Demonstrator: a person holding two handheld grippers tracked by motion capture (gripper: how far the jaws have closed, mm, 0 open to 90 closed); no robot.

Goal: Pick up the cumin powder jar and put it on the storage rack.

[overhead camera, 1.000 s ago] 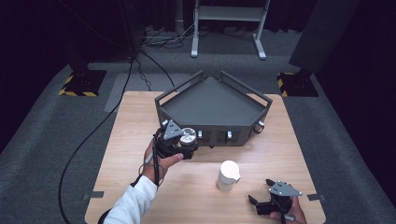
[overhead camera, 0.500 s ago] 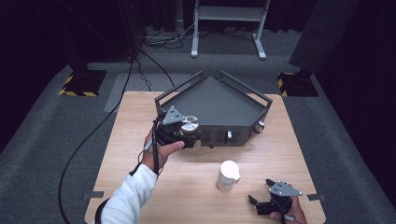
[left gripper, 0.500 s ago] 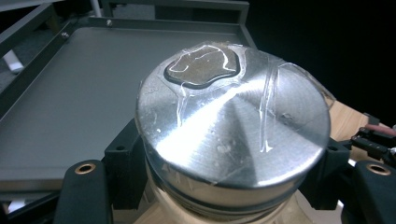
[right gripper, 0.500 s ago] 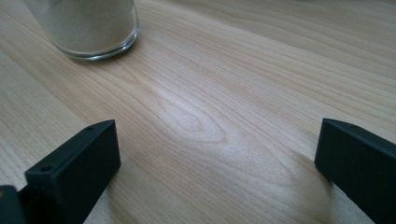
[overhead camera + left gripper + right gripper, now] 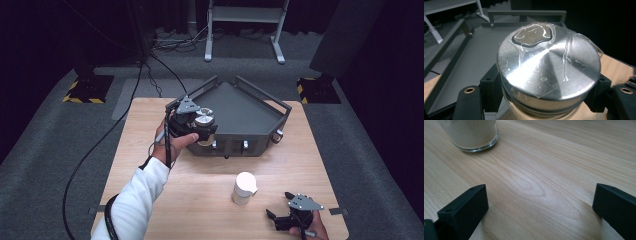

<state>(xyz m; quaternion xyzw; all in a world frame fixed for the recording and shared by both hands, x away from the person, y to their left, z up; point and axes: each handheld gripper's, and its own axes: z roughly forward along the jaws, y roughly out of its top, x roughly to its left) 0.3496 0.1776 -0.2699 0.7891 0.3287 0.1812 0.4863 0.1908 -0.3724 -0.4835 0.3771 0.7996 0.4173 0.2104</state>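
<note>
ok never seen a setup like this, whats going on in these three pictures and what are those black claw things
A person works at a wooden table, holding a two-jaw gripper in each hand. One camera looks down from above; the other two ride on the grippers and look along their black jaws. The left gripper is clamped on a jar with a shiny metal lid, held at the edge of a dark grey tray. The right gripper rests open near the table's front corner, holding nothing. A white jar stands on the table between them.
</note>
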